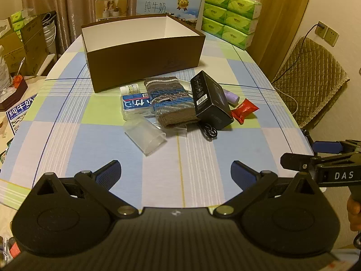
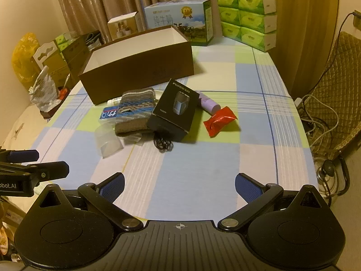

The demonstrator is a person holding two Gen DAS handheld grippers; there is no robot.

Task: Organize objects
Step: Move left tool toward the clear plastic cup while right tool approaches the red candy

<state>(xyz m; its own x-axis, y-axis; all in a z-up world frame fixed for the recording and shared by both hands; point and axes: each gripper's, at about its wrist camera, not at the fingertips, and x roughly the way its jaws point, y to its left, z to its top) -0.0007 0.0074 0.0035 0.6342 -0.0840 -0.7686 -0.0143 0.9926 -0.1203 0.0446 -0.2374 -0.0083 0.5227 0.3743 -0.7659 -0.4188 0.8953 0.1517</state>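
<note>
An open brown box (image 1: 144,61) (image 2: 140,67) with a white inside stands mid-table and shows nothing inside. In front of it lies a pile: a striped knitted cloth (image 1: 169,100) (image 2: 135,110), a black product box (image 1: 209,100) (image 2: 174,110), a red packet (image 1: 244,109) (image 2: 220,119), a purple bottle (image 1: 232,97) (image 2: 208,103), a clear plastic cup (image 1: 145,135) (image 2: 107,141), a blue pack (image 1: 135,103) (image 2: 109,114), a small white bottle (image 1: 129,89) and a black cable (image 1: 208,132) (image 2: 162,143). My left gripper (image 1: 176,176) and right gripper (image 2: 179,187) are open and empty, near the table's front edge.
At the back stand a milk carton (image 1: 168,5) (image 2: 180,20), stacked green tissue packs (image 1: 230,18) (image 2: 248,18) and a small beige box (image 1: 110,5). Cardboard boxes (image 1: 24,43) crowd the left. A padded chair (image 1: 313,79) with cables stands right of the checked tablecloth (image 1: 180,158).
</note>
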